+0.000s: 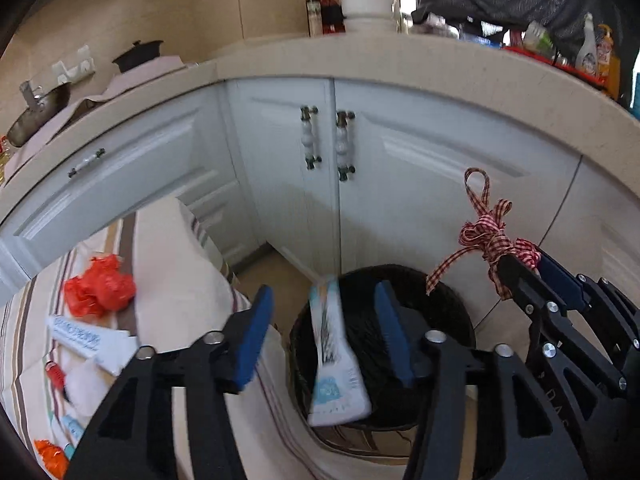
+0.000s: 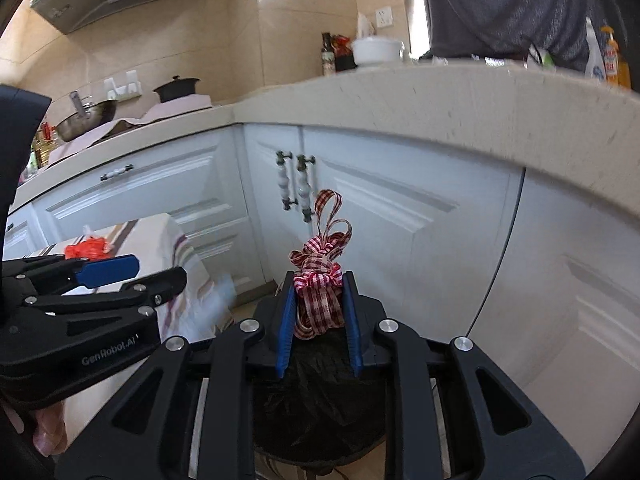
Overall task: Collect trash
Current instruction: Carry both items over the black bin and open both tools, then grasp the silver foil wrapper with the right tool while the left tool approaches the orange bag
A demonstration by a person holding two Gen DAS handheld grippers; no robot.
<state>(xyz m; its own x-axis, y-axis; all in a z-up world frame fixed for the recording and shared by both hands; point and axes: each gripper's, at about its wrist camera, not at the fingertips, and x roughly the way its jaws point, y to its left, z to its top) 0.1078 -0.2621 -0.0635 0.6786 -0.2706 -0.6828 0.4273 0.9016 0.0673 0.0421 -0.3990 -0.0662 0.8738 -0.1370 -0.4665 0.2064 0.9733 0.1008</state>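
Your left gripper [image 1: 320,336] stands open, a white-and-blue wrapper [image 1: 336,356] dropping free between its jaws toward the black-lined bin [image 1: 448,300]. Your right gripper [image 2: 320,316] pinches the red gingham ribbon [image 2: 320,276] — release it squarely above the bin's mouth. More trash waits on the striped tablecloth [image 1: 176,264], beside white kitchen cabinets [image 1: 420,168].

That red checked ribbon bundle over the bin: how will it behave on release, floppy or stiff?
Probably floppy: the checked ribbon is loose fabric loops and tails, some drooping. Likely light, so it may snag on the right gripper pads rather than drop cleanly. It should not roll; it would likely land limp in the black-lined bin.
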